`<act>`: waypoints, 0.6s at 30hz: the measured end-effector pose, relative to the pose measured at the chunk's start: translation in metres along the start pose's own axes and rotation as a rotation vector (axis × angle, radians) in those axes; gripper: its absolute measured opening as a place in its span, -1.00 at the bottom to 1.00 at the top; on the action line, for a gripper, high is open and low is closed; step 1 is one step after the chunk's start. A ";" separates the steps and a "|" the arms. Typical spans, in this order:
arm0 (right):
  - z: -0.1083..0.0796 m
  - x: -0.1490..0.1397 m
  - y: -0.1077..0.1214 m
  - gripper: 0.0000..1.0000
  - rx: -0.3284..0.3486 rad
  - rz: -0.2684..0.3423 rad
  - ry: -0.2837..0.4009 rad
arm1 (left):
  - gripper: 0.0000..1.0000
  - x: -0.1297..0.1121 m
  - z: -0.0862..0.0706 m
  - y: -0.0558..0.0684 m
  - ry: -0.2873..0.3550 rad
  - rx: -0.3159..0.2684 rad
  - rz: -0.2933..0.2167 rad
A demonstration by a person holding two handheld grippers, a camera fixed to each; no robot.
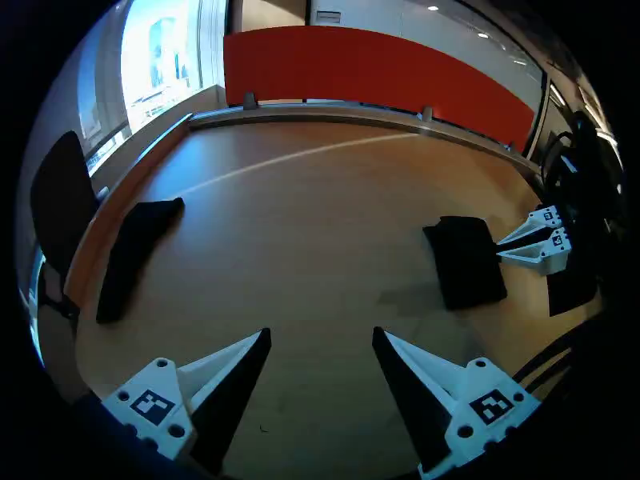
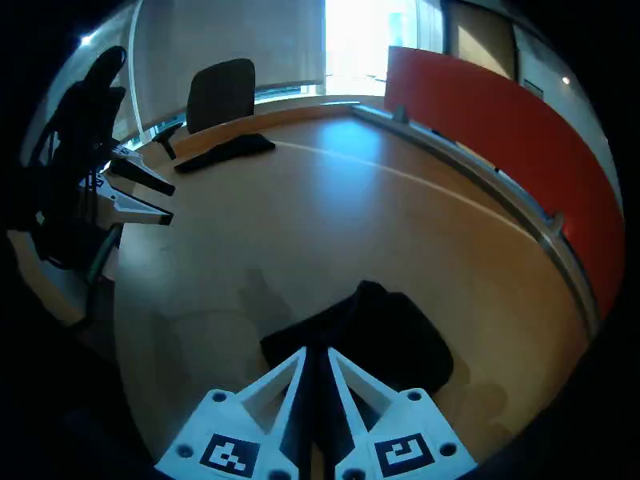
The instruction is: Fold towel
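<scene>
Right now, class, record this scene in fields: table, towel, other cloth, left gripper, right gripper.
table: wooden, red screen along its far edge
towel: dark, lying on the table
other cloth: dark, at the table edge near a chair
left gripper: open, above the table
right gripper: fingers nearly together at the towel's edge; grip unclear

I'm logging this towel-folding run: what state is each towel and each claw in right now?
near towel: folded into a compact block, lying on the table.
far towel: laid out in a long strip near the chair, untouched.
left claw: open, holding nothing.
right claw: shut to a narrow slit at the near towel's edge; unclear if it pinches cloth.
</scene>
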State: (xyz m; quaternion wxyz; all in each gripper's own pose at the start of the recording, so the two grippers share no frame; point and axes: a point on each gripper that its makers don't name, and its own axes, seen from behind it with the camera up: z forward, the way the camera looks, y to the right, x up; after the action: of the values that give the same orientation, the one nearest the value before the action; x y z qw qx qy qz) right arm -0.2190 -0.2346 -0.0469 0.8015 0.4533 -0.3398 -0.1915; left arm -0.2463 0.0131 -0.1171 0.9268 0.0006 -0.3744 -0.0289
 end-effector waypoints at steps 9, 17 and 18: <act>0.002 -0.007 -0.005 -0.91 0.009 0.001 -0.013 | 0.88 0.000 0.001 -0.001 -0.001 0.001 0.002; 0.002 -0.016 -0.006 -0.44 0.014 0.014 -0.025 | 0.88 0.001 0.001 -0.002 -0.001 0.003 0.000; 0.002 -0.017 -0.006 -0.24 0.014 0.016 -0.026 | 0.88 0.001 0.001 -0.002 -0.001 0.004 0.001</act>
State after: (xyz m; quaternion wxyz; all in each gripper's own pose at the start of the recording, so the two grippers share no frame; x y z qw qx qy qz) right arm -0.2322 -0.2282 -0.0581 0.7954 0.4535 -0.3549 -0.1888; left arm -0.2460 0.0114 -0.1159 0.9267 0.0021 -0.3748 -0.0279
